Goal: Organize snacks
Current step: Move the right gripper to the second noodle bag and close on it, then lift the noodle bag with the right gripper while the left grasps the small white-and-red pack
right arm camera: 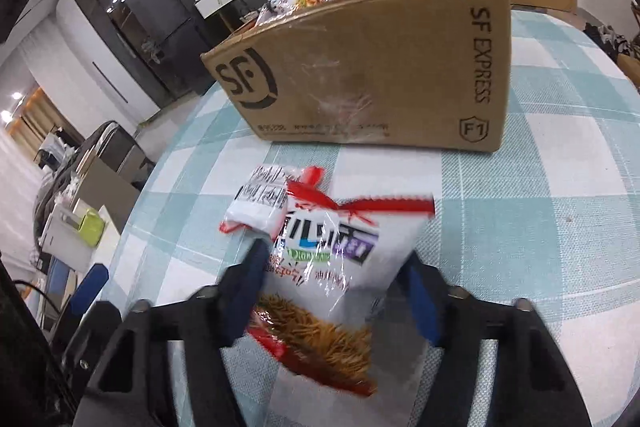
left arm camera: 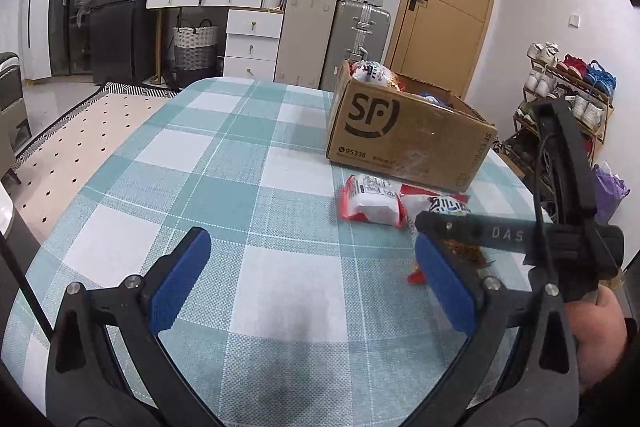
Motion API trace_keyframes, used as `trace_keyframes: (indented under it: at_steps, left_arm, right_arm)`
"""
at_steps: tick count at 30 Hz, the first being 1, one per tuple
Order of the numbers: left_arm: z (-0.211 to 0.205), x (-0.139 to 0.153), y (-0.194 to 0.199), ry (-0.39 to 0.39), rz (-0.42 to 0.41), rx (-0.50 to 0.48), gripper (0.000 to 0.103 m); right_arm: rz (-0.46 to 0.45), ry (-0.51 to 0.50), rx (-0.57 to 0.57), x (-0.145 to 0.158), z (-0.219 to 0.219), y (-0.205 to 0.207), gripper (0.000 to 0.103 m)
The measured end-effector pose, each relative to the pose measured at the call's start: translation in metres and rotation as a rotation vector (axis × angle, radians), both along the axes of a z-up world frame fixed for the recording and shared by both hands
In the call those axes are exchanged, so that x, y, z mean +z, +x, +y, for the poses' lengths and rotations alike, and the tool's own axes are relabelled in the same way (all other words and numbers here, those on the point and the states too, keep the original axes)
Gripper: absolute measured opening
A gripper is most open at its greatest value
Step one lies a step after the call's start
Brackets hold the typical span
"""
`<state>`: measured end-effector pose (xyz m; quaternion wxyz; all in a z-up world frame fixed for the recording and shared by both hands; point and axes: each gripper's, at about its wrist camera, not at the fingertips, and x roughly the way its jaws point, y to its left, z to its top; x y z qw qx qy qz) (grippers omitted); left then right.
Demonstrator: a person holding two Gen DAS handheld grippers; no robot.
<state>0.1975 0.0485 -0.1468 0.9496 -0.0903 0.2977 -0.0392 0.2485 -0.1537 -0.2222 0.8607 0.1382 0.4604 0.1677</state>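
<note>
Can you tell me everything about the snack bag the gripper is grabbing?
The snack bag is shiny white plastic with red crimped ends, bold lettering and a picture of golden-brown strips. The right gripper pinches its sides between blue fingers. It lies on the checked tablecloth, touching a smaller white packet, before the cardboard box.

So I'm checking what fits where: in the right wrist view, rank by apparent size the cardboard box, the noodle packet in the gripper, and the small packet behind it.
1. Cardboard box
2. Noodle packet, though nearness to the camera inflates it
3. Small packet, partly hidden
</note>
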Motion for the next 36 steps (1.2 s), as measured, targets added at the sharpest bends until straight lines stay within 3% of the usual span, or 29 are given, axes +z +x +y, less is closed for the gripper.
trace_keyframes:
  at_steps: [6, 11, 20, 26, 31, 36]
  left_arm:
    - [-0.002, 0.0, 0.001, 0.007, -0.004, -0.005, 0.102]
    - [-0.004, 0.0, 0.002, 0.021, -0.004, -0.004, 0.102]
    - [-0.006, -0.011, 0.02, 0.01, 0.088, -0.053, 0.102]
    - [-0.02, 0.0, 0.049, 0.015, 0.132, -0.121, 0.102]
    - [-0.029, -0.005, 0.086, -0.042, 0.245, -0.141, 0.102]
    - [-0.052, -0.015, 0.117, -0.007, 0.333, -0.181, 0.102]
  right_arm:
    - [-0.035, 0.01, 0.004, -0.002, -0.008, -0.012, 0.045]
    - [-0.046, 0.063, 0.001, -0.001, -0.018, -0.025, 0.045]
    - [-0.118, 0.129, -0.009, 0.019, -0.042, -0.066, 0.045]
    - [-0.151, 0.178, -0.038, 0.03, -0.068, -0.093, 0.045]
    - [-0.196, 0.185, -0.02, 0.037, -0.081, -0.113, 0.045]
    - [-0.205, 0.184, -0.028, 0.038, -0.087, -0.125, 0.045]
